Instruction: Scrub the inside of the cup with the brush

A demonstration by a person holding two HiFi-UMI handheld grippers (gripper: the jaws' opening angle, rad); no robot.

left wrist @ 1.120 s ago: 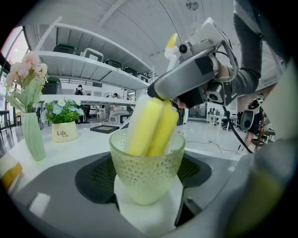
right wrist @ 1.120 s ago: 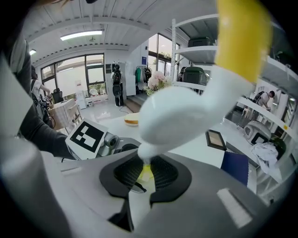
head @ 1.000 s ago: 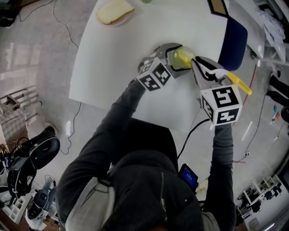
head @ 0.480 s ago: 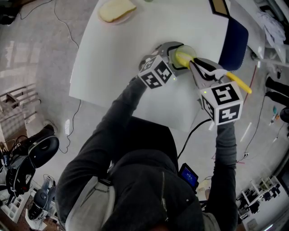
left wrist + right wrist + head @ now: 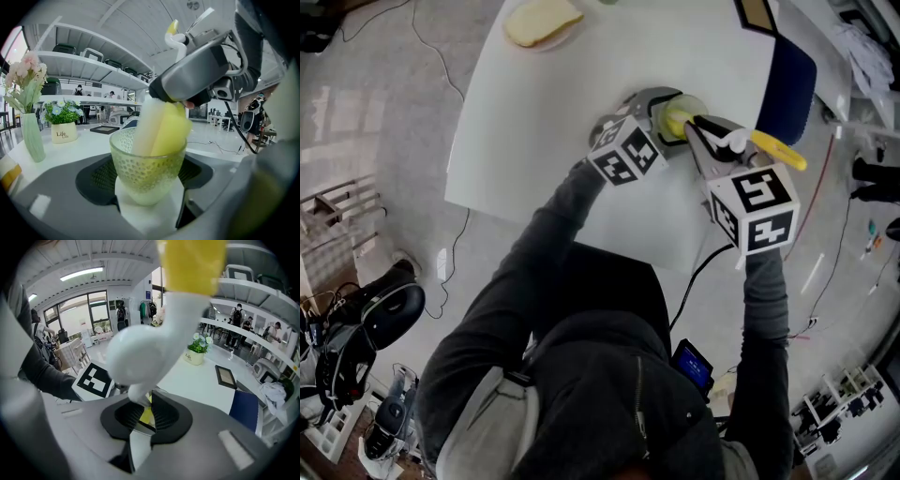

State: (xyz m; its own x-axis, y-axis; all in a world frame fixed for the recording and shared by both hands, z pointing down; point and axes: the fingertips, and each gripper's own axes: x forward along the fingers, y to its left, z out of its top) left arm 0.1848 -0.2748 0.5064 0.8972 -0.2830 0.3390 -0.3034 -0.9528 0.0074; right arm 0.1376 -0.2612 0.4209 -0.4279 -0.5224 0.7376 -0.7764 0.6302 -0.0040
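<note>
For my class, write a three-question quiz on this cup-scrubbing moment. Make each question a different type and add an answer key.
1. True or false: the yellow head of the brush is inside the cup.
2. Multiple choice: what does the left gripper hold? A) the cup B) the brush C) nothing
3. Fill in: the right gripper is shut on the brush's ____.

Key: 1 true; 2 A; 3 handle.

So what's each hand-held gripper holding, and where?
Left hand-held gripper clamps the green glass cup by its sides; right hand-held gripper grips the yellow-and-white brush by its handle.
</note>
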